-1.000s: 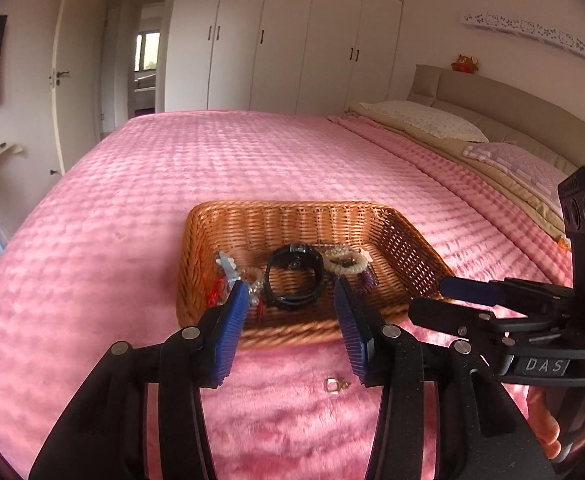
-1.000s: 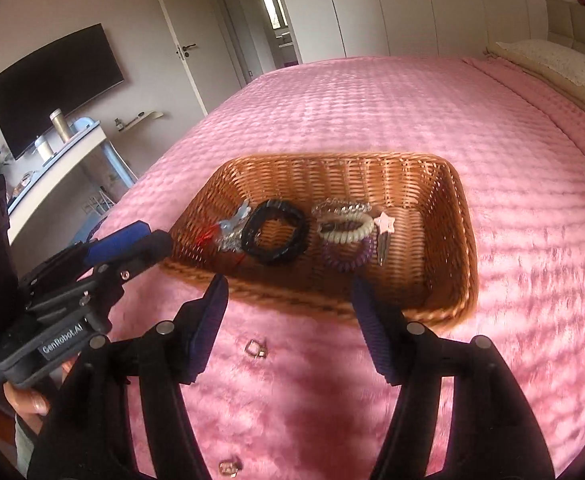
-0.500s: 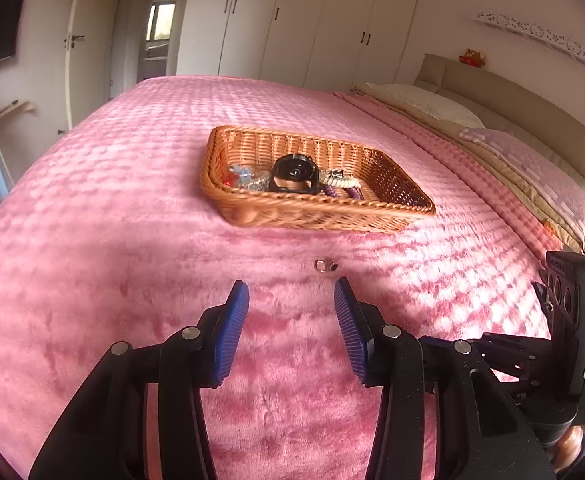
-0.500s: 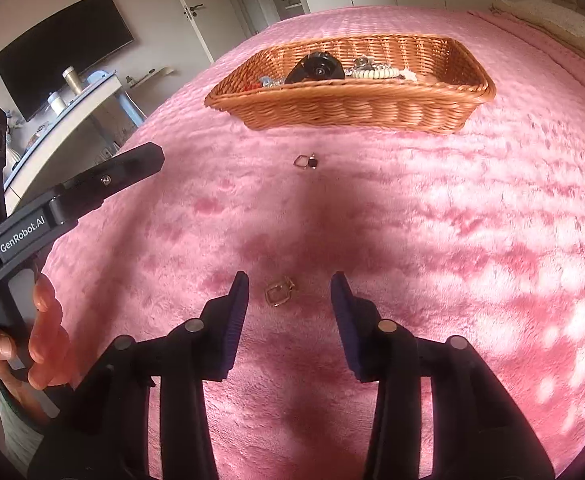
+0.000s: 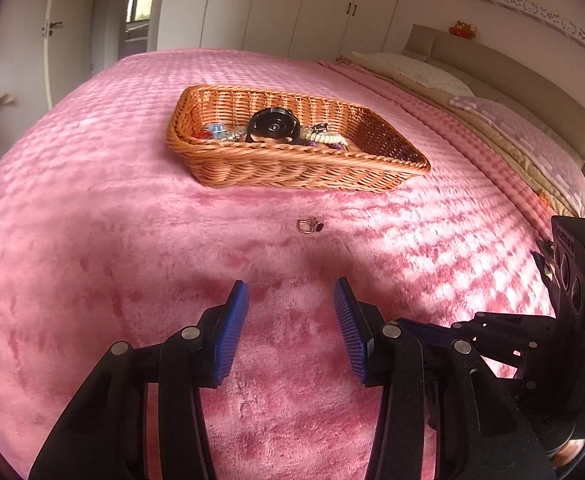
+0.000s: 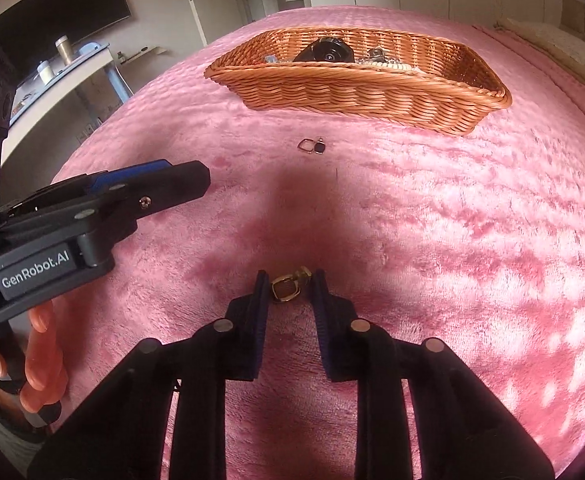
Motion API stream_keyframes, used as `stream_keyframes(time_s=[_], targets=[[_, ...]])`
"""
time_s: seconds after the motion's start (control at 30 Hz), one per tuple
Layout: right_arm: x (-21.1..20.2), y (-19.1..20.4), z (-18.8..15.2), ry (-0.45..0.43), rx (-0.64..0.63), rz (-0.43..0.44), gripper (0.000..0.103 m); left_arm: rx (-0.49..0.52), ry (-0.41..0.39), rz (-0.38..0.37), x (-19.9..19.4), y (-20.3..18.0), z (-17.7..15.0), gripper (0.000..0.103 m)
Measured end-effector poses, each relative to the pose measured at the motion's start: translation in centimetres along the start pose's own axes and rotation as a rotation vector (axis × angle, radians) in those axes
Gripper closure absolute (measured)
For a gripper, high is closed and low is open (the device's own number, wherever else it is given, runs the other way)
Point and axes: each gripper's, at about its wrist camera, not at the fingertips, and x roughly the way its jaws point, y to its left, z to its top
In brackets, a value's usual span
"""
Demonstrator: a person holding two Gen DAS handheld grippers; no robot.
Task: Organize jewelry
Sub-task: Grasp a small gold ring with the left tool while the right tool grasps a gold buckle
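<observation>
A wicker basket [image 5: 292, 168] [image 6: 356, 88] sits on the pink bedspread and holds a black bracelet [image 5: 272, 126], a bead bracelet [image 5: 324, 138] and other jewelry. A small ring [image 5: 310, 225] [image 6: 312, 146] lies on the bedspread in front of the basket. A gold ring [image 6: 286, 289] lies between the fingertips of my right gripper [image 6: 289, 284], whose jaws stand narrowly apart around it; I cannot tell if they touch it. My left gripper [image 5: 291, 300] is open and empty, low over the bedspread, and shows at the left in the right wrist view [image 6: 164, 180].
The pink bedspread [image 5: 92, 240] covers a wide bed. Pillows [image 5: 412, 72] and a headboard are at the far right. A desk with cups [image 6: 60, 68] and a TV stand beyond the bed's left edge. Wardrobes line the far wall.
Both grippers have pulled back from the basket and dropped toward the bedspread. My right gripper's jaws have narrowed around the gold ring.
</observation>
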Motion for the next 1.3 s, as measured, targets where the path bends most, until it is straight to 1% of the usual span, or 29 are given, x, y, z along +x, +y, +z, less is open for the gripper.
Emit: stream_keyframes(time_s=[0.03,0.2,0.3,0.43,0.5,0.57,0.67,0.77,0.83,0.87,0.9,0.97,1.03,1.07,1.23,1.27,1.3], targets=[[0.0,0.0,0.1,0.0,-0.001,-0.005,0.087,0.003,0.003,0.0,0.1,-0.1,0.0,0.06],[-0.2,-0.6,0.5,0.001,-0.004,-0.035,0.087,0.042,0.034,-0.005,1.3,-0.7,0.7,0.06],[0.0,-2.1,1.1,0.006,0.016,-0.056,0.087,0.095,0.072,-0.002,2.6,-1.4,1.7,0.06],[0.4,-4.4,2.3,0.003,0.054,-0.08,0.087,0.1,0.103,-0.03,4.6,-1.9,3.0,0.06],[0.8,-5.5,3.0,-0.001,0.068,-0.084,0.087,0.127,0.103,-0.019,5.9,-2.6,3.4,0.061],[1.0,-6.5,3.6,-0.007,0.078,-0.079,0.087,0.136,0.1,0.009,7.2,-2.9,3.8,0.061],[1.2,-7.3,4.4,-0.022,0.066,-0.082,0.087,0.144,0.11,0.024,8.9,-2.9,4.2,0.069],[1.5,-7.7,5.0,-0.034,0.053,-0.088,0.087,0.152,0.115,0.017,9.6,-2.9,4.7,0.07],[1.8,-8.0,5.3,-0.039,0.057,-0.08,0.087,0.162,0.112,0.015,9.6,-3.1,4.8,0.072],[2.0,-8.2,5.3,-0.042,0.057,-0.074,0.087,0.171,0.117,0.017,9.8,-3.2,4.7,0.079],[2.1,-8.3,5.4,-0.042,0.057,-0.067,0.087,0.177,0.121,0.022,10.0,-3.3,4.6,0.083],[2.2,-8.4,5.4,-0.044,0.055,-0.057,0.087,0.187,0.115,0.028,10.0,-3.4,4.5,0.083],[2.2,-8.3,5.3,-0.049,0.053,-0.051,0.087,0.193,0.112,0.029,10.0,-3.5,4.4,0.098],[2.2,-8.3,5.3,-0.049,0.052,-0.049,0.087,0.191,0.115,0.03,10.1,-3.5,4.4,0.1],[2.1,-8.5,5.1,-0.056,0.061,-0.036,0.087,0.178,0.113,0.015,9.9,-3.1,4.4,0.1],[2.0,-8.5,5.0,-0.057,0.065,-0.033,0.087,0.175,0.111,0.013,9.8,-3.0,4.4,0.096],[1.9,-8.6,4.9,-0.057,0.068,-0.03,0.087,0.171,0.111,0.01,9.8,-3.0,4.5,0.079]])
